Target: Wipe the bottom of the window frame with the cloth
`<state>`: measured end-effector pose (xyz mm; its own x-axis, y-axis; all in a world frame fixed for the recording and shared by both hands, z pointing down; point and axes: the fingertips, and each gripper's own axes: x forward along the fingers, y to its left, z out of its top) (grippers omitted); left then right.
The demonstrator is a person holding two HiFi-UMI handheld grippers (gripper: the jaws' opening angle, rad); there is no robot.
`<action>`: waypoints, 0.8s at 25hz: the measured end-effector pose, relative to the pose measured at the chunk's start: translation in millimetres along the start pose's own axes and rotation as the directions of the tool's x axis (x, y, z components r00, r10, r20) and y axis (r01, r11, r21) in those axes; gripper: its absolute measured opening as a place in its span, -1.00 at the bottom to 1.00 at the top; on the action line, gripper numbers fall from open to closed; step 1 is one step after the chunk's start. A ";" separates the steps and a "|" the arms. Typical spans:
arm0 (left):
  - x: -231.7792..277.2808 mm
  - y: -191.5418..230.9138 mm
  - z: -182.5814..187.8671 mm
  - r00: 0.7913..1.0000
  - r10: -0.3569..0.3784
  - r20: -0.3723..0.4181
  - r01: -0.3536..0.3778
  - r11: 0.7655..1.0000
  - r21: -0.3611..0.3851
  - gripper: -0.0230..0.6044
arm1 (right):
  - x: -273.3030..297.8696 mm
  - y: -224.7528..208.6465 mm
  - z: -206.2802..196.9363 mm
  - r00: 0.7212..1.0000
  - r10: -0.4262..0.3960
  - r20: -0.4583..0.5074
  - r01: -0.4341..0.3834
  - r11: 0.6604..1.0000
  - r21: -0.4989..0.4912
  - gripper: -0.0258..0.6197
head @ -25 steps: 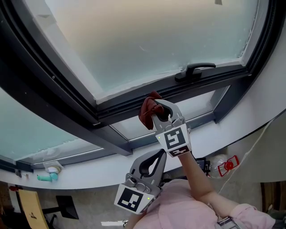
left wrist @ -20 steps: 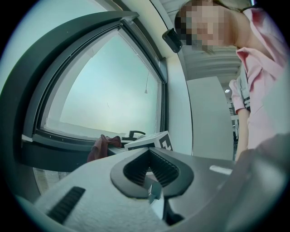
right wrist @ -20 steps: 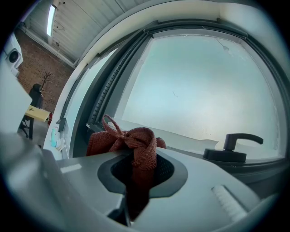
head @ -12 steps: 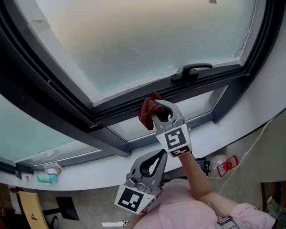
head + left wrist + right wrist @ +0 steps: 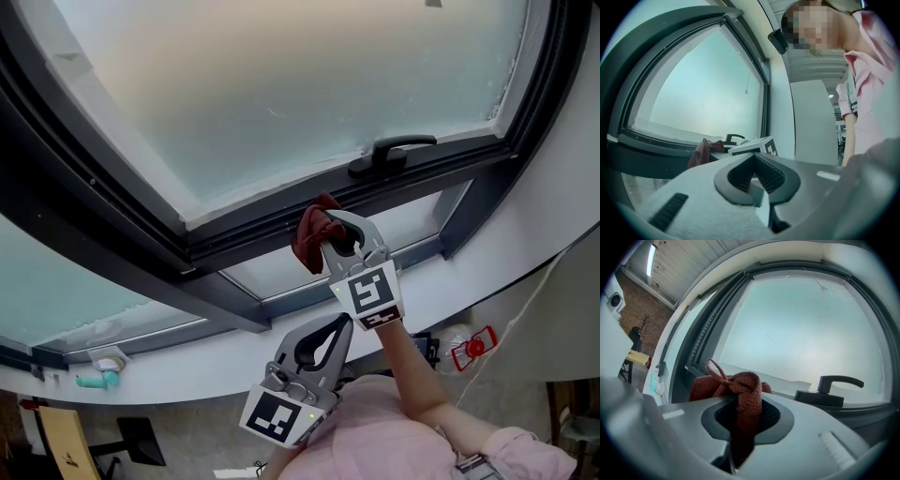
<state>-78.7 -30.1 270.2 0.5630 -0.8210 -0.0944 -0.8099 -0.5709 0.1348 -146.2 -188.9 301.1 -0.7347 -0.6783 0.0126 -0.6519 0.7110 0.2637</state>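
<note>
1. Writing: none can be read. The only markings are the black-and-white square patterns on the right marker cube (image 5: pixel 367 292) and the left marker cube (image 5: pixel 277 415).
2. A red tag (image 5: pixel 472 347) lies on the floor at the near right. Its print is too small to read.
3. The right gripper (image 5: pixel 328 236) has its jaws closed on the red-brown cloth (image 5: pixel 307 236). In the right gripper view the cloth (image 5: pixel 740 385) is bunched and knotted above the pads, with a tail hanging down between them.
4. The cloth sits at the bottom rail of the dark window frame (image 5: pixel 253 230), left of the black window handle (image 5: pixel 389 153). Whether it actually touches the rail cannot be told.
5. The left gripper (image 5: pixel 339 323) is held nearer the person, below the right one. Its jaws are together at the tips with nothing between them (image 5: pixel 754 159).
6. The frosted glass hides what is outside, and the frame's corners are cut off at the picture edges.
</note>
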 end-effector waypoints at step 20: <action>32.7 -16.3 -4.0 0.997 -0.083 -0.002 0.083 0.997 -0.012 -0.92 | -16.1 -42.1 -11.2 0.998 -0.057 -0.009 0.057 0.998 0.023 -0.73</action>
<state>-46.4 -47.6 268.9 0.6283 -0.7710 -0.1037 -0.7586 -0.6368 0.1383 -104.8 -209.9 300.5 -0.6946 -0.7194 0.0064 -0.6971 0.6751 0.2414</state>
